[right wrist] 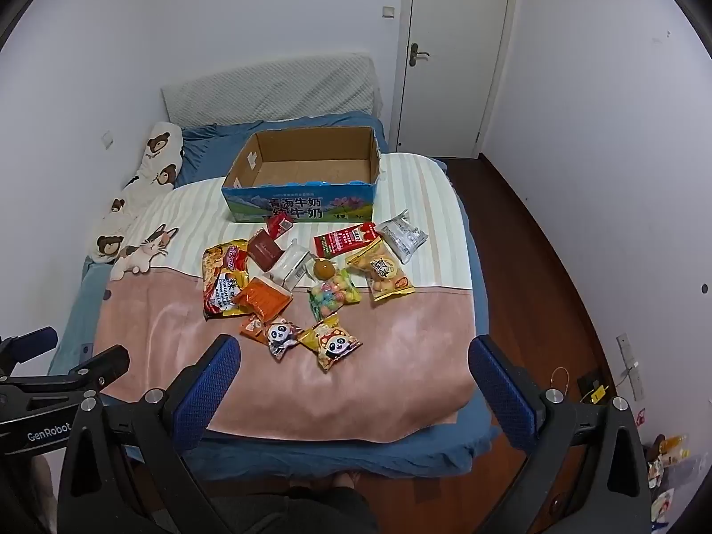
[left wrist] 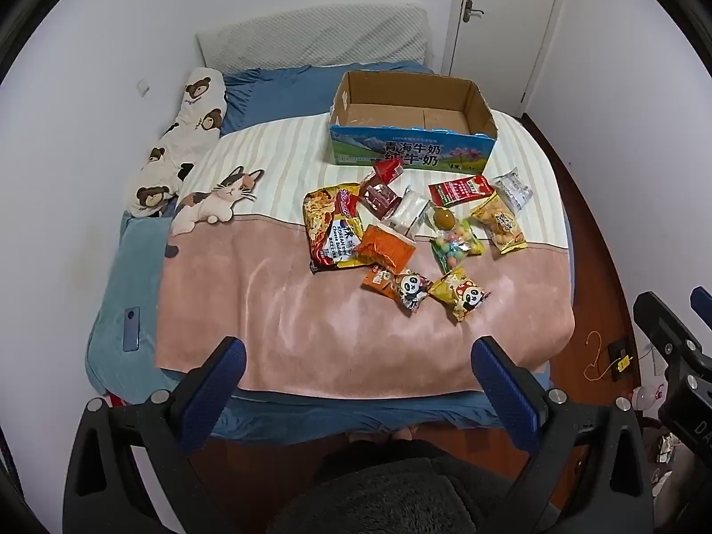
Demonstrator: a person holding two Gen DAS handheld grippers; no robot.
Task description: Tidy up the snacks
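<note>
A bed with a pink blanket carries scattered snack packets just before an empty cardboard box. The packets look light, crinkly and slippery, best pinched by a sealed edge. The left gripper and right gripper hang wide open, holding nothing.

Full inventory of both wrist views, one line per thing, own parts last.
cardboard box: 1, brown inside, blue-green printed front, far half of bed, open, nothing inside
snack packets: about a dozen, mixed colours, loose pile in front of box
noodle pack: 1, yellow-red, left of pile
panda packets: 2, nearest edge of pile
blanket: 1, pink and striped cream, under snacks
phone: 1, blue, bed's left edge
door: 1, white, shut
left gripper: fingers open, empty
right gripper: fingers open, empty
</note>
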